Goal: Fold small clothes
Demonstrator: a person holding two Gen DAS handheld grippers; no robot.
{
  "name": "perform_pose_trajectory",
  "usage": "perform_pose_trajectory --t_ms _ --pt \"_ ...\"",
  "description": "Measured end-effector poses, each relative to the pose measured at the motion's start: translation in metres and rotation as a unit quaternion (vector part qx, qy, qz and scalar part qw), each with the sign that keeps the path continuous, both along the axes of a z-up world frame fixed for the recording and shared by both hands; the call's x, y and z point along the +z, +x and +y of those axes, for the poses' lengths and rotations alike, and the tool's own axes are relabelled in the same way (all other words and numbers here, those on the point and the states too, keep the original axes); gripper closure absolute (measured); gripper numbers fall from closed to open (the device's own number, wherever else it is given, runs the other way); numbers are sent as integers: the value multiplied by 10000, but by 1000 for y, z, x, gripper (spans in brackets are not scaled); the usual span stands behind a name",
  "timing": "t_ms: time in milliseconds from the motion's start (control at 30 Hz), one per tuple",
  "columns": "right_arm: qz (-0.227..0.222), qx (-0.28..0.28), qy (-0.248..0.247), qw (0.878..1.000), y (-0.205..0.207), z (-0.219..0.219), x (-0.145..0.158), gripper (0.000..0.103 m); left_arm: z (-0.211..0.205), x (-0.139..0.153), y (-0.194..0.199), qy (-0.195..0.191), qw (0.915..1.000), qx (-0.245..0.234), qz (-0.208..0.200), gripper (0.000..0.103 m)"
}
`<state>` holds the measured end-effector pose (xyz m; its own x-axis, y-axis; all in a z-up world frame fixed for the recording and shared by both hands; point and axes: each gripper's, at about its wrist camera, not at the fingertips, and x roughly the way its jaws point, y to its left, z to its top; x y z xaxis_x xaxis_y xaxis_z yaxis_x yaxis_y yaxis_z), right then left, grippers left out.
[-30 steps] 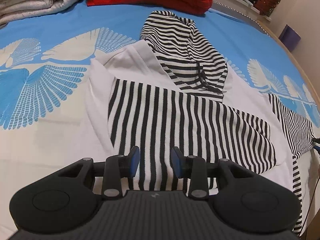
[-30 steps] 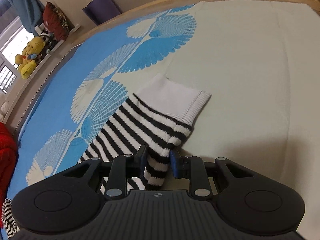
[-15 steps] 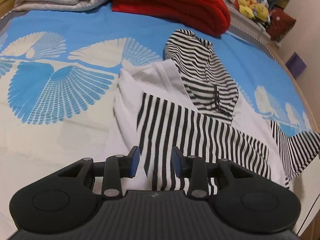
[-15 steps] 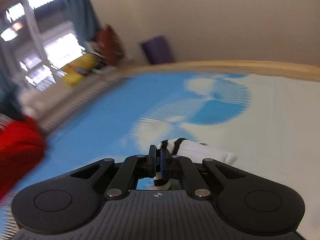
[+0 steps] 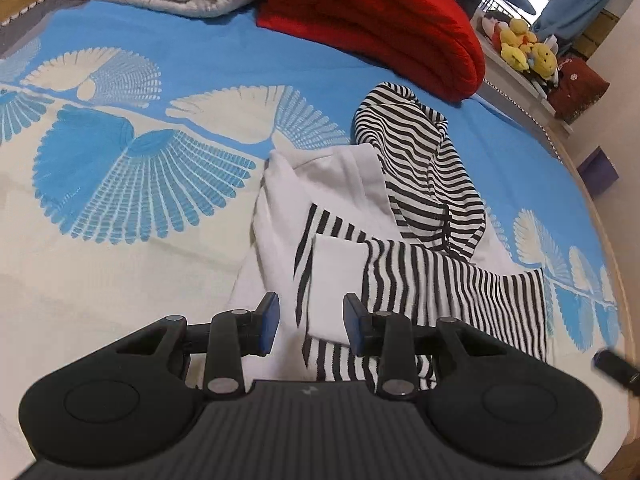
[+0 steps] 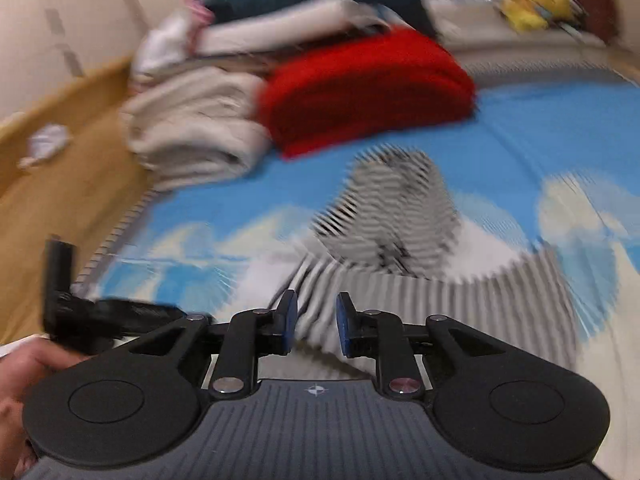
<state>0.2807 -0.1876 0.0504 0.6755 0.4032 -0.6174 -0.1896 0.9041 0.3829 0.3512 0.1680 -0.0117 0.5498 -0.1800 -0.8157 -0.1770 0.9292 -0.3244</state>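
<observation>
Both tools unclenched — left tool (image 5: 312, 322), right tool (image 6: 312, 322); limp striped hoodie (image 5: 416, 280) — pinch white cuff (image 5: 338, 288), twelve o'clock.

Striped hoodie (image 5: 416, 168): soft matt knit cloth. Red blanket (image 5: 376, 20) behind it: coarse ribbed knit. Bedsheet (image 5: 120, 208) beneath: smooth printed cloth. Left gripper (image 5: 312, 322): matt black plastic.

Black-and-white striped hoodie (image 5: 404, 240) is laid flat on the bed, centre-right of the left wrist frame. Hood is bunched at top, white-cuffed sleeve (image 5: 340, 292) folded across the striped body. Right wrist view is blurred.
</observation>
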Motion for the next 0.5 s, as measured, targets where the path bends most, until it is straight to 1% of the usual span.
perform_pose_trajectory --t_ms 67,133,167,200,233,267,333,400,467,500 --pt "262 -318 115 9991 -1 -8 -8 79 1 -4 2 -174 9998 37 62 65" --pt "250 -561 166 9980 -3 -15 -21 76 0 -11 3 -320 9994 55 129 66" --pt "232 -681 88 9974 -4 -18 -28 76 -1 -15 4 -423 9990 60 162 70" --pt "350 -870 -42 9956 -3 -22 -36 76 -1 -20 5 -542 9983 71 194 80" --pt "526 -1039 -35 9932 -1 -25 -45 74 -2 -25 6 -685 9973 86 233 84" --pt "705 -1142 153 9908 2 -32 -53 74 -3 -30 8 -827 9961 107 276 86" --pt "934 -1209 435 9873 9 -44 -66 74 -5 -40 12 -1122 9928 173 375 86" --pt "1073 -1349 363 9844 18 -52 -77 74 -8 -54 15 -1484 9871 240 552 86" --pt "1181 -1454 288 9819 25 -58 -86 74 -12 -67 18 -1745 9814 286 750 84" --pt "1252 -1449 312 9810 28 -61 -89 74 -13 -74 20 -1817 9789 373 861 79"
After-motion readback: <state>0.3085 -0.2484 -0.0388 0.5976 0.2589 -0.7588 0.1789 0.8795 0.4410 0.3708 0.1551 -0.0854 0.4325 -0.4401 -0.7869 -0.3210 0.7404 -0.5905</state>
